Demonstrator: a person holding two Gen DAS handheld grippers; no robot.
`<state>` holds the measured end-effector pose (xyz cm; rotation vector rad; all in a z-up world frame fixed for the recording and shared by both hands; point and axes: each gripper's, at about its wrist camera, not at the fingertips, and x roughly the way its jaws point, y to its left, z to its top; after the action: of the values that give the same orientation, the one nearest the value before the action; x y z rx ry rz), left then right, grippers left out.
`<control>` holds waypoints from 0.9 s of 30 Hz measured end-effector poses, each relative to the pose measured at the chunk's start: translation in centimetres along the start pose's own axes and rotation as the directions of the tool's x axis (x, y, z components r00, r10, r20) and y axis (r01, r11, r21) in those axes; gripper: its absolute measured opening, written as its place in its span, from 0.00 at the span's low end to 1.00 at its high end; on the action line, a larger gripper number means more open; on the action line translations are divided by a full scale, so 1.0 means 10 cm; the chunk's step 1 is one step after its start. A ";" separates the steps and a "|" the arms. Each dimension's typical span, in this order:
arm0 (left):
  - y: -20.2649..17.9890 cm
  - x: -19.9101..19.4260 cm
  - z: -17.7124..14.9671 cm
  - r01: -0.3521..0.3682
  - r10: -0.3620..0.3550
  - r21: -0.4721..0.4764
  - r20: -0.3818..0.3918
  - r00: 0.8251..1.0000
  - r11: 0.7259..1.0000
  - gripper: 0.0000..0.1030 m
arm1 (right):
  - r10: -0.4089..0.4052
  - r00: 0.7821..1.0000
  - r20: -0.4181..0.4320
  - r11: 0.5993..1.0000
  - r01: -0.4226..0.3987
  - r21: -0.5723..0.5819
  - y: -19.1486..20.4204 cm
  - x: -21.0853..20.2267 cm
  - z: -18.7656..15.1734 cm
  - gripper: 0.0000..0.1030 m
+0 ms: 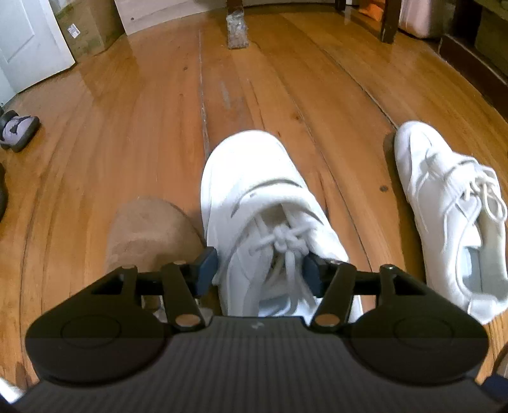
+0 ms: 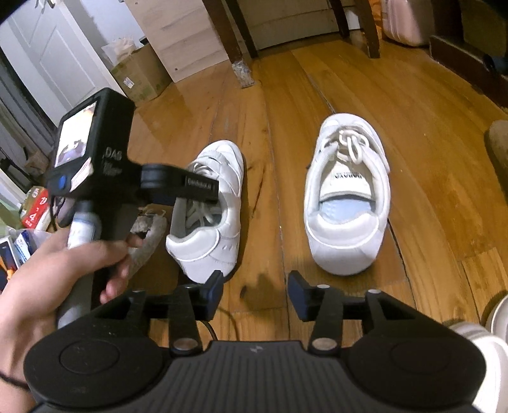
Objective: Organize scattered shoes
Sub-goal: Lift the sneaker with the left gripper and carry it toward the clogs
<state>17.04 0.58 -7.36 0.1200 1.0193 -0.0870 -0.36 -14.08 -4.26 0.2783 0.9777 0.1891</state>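
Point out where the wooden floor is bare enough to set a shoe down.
Bare wooden floor runs between the two white lace-up sneakers, left one and right one. More lies beyond their toes, towards the dark chair legs. The left edge is crowded with boxes and packets.

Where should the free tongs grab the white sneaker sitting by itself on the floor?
Grip the padded heel collar of the sneaker from above and behind. Its heel faces the right tongs, the opening gapes upward, and the rim is thin enough to pinch.

Glossy wood plank floor (image 1: 127, 133); white panel door (image 2: 54, 57); cardboard box (image 2: 139, 76); dark furniture legs (image 2: 228, 35).
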 end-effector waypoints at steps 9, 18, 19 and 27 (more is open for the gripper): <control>-0.09 -0.13 -0.15 -0.039 0.038 0.024 0.043 0.998 0.999 0.22 | -0.036 0.999 -0.017 0.999 0.036 0.033 -0.13 -0.07 -0.11 0.47; -0.25 -0.26 -0.43 -0.053 0.039 0.109 0.123 0.992 0.993 0.22 | -0.070 0.997 -0.029 0.997 0.072 0.042 -0.17 -0.24 -0.41 0.48; -0.25 -0.25 -0.41 -0.051 0.038 0.107 0.121 0.992 0.993 0.23 | -0.075 0.997 -0.036 0.996 0.077 0.039 -0.17 -0.23 -0.42 0.48; -0.15 -0.13 -0.28 0.005 -0.006 0.003 0.107 0.994 1.000 0.32 | -0.074 0.995 -0.065 0.996 0.077 0.045 -0.17 -0.16 -0.43 0.50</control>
<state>13.78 -0.49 -7.79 0.1143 0.9129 -0.0989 -4.75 -15.53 -5.83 0.2798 1.0544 0.1061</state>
